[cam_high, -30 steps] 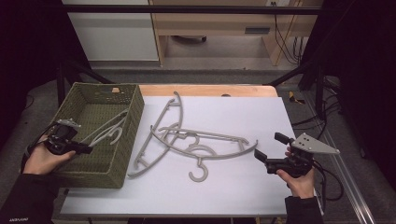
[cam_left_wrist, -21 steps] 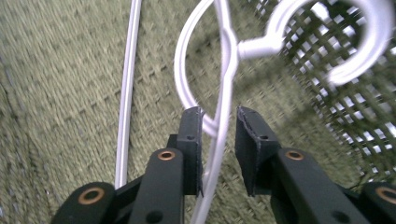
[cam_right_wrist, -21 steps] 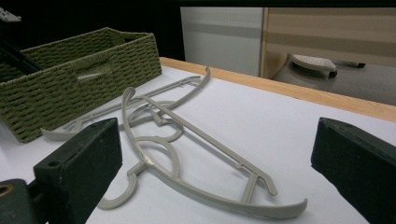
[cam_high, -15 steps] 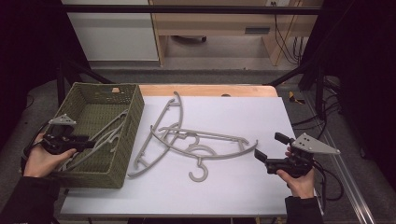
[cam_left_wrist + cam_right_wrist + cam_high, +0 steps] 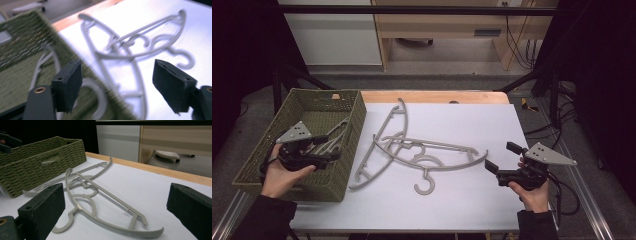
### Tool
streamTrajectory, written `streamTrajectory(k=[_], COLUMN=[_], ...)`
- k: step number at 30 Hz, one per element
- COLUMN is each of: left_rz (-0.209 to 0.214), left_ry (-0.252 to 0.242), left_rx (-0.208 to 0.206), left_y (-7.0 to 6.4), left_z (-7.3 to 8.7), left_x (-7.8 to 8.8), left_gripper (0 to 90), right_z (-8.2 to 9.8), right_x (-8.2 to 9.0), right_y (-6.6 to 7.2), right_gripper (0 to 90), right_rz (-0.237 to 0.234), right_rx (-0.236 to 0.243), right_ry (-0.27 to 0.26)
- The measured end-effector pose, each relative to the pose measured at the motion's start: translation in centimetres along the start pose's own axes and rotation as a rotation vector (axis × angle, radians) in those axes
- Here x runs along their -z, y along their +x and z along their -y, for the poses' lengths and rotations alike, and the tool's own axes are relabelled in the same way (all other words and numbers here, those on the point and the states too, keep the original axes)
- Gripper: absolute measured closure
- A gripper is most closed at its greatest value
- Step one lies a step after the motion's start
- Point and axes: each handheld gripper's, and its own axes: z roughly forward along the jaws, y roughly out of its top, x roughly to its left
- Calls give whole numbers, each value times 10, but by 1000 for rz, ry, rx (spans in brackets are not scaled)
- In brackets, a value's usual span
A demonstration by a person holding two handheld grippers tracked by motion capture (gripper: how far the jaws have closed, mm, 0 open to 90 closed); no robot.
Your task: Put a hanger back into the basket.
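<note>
A grey plastic hanger (image 5: 335, 136) lies in the green woven basket (image 5: 354, 120) at the table's left. My left gripper (image 5: 326, 148) hovers over the basket's right side. Its jaws have just been opening, and nothing is pinched between them. In the left gripper view this open gripper (image 5: 117, 72) looks past the basket wall (image 5: 75, 53) at the hanger's hook (image 5: 98, 92) below. Two more grey hangers (image 5: 432, 150) lie crossed on the white tabletop. My right gripper (image 5: 501, 156) rests open near the table's right edge, facing them. In the right gripper view the nearest hanger (image 5: 100, 192) lies beyond the open gripper (image 5: 117, 202).
The white tabletop (image 5: 462, 205) has bare room in front of and behind the hangers. A wooden strip (image 5: 437, 96) runs along the far edge. Beyond it stand a cabinet (image 5: 332, 35) and a wooden desk. Cables hang at the right.
The left gripper's jaws have opened and let go of the hanger, which now lies in the basket. That hand has shifted right and risen a little. The right gripper stayed put.
</note>
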Motion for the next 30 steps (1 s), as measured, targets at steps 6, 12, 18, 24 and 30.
streamTrajectory(k=[6, 12, 18, 24, 30], left_rz=[41, 95, 114, 148, 174], left_ry=[-93, -114, -142, -122, -64], left_rx=[-1, -31, -49, -65, -105], left_y=[-25, -47, -67, -79, -87], left_z=[-5, -8, -8, -10, -13], left_x=[-14, -34, -56, -77, -101], left_gripper=[137, 83, 70, 79, 90], right_z=[0, -1, -1, 0, 0], right_x=[1, 2, 3, 3, 1], right_y=[0, 0, 0, 0, 0], right_gripper=[20, 20, 20, 20, 20], right_rz=[3, 5, 4, 3, 2], right_rx=[-6, -7, -7, -7, -4], right_ry=[-3, -3, -6, -8, -1])
